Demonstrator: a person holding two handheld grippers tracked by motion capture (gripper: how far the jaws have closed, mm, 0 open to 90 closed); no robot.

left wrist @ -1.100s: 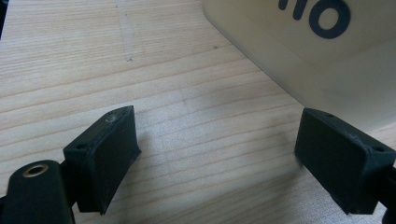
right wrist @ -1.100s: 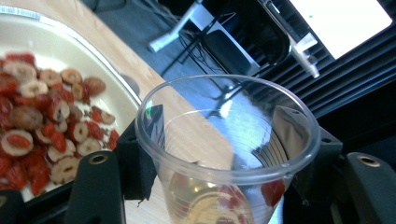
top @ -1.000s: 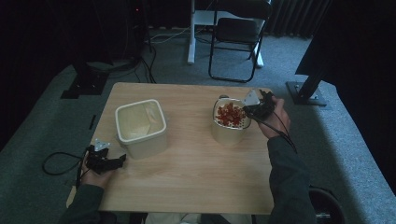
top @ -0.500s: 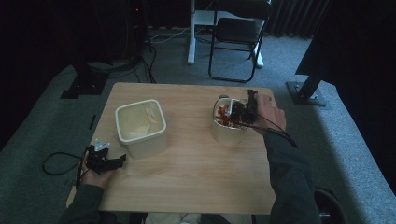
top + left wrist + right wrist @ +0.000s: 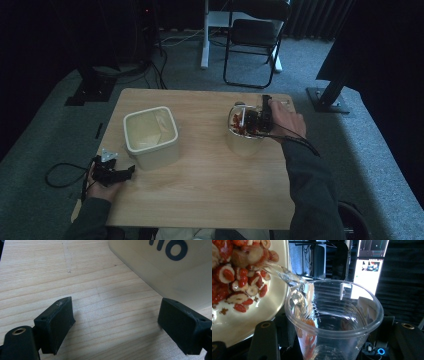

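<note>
The clear plastic cup (image 5: 334, 322) sits between the jaws of my right hand-held gripper (image 5: 256, 120), gripped at its sides and tipped over so that its mouth faces the bowl (image 5: 240, 137). In the right gripper view the cup's rim touches the bowl's pale inner wall (image 5: 249, 320), just beside the heap of red and brown pieces (image 5: 239, 270); a few orange bits cling inside the cup. The bowl stands on the right part of the tabletop (image 5: 210, 175). Well apart, at the left, is the cream tub (image 5: 150, 135). My left hand-held gripper (image 5: 112, 172) rests on the tabletop near the tub's corner, jaws wide with nothing between them.
</note>
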